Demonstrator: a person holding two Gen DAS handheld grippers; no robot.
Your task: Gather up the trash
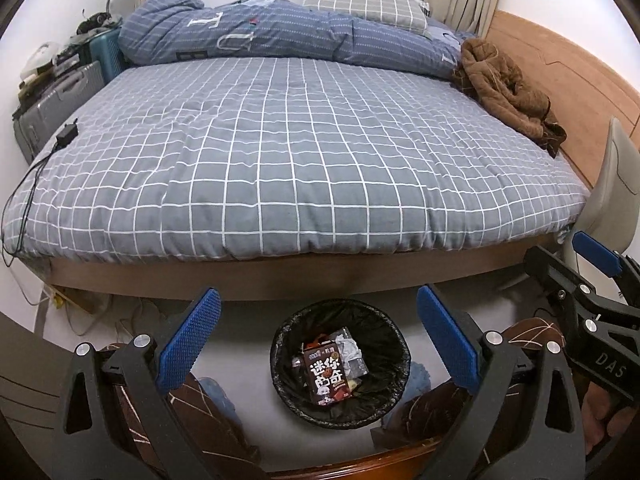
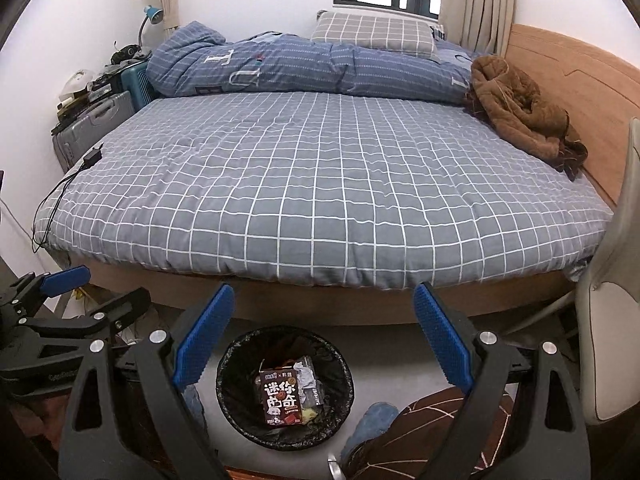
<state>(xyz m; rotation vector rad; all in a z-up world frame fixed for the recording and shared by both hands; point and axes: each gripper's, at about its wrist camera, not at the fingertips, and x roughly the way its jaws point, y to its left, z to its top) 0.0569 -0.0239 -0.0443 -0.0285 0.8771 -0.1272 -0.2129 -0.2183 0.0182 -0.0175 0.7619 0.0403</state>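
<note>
A black-lined trash bin (image 1: 396, 354) stands on the floor in front of the bed; it also shows in the right wrist view (image 2: 234, 392). Inside lies a brown snack box (image 1: 327, 376) with crumpled wrappers (image 1: 352, 350); the box also shows in the right wrist view (image 2: 282, 398). My left gripper (image 1: 318, 340) is open and empty, above the bin. My right gripper (image 2: 322, 336) is open and empty, above the bin too. In the left wrist view the right gripper (image 1: 576, 276) shows at the right edge. In the right wrist view the left gripper (image 2: 96, 292) shows at the left edge.
A bed with a grey checked sheet (image 1: 280, 160) fills the view, with a blue duvet (image 1: 260, 32), a pillow (image 1: 364, 2) and a brown garment (image 1: 504, 88). A charger with cable (image 1: 66, 134) lies at its left edge. Suitcases (image 1: 56, 100) stand left, a chair (image 2: 616, 320) right.
</note>
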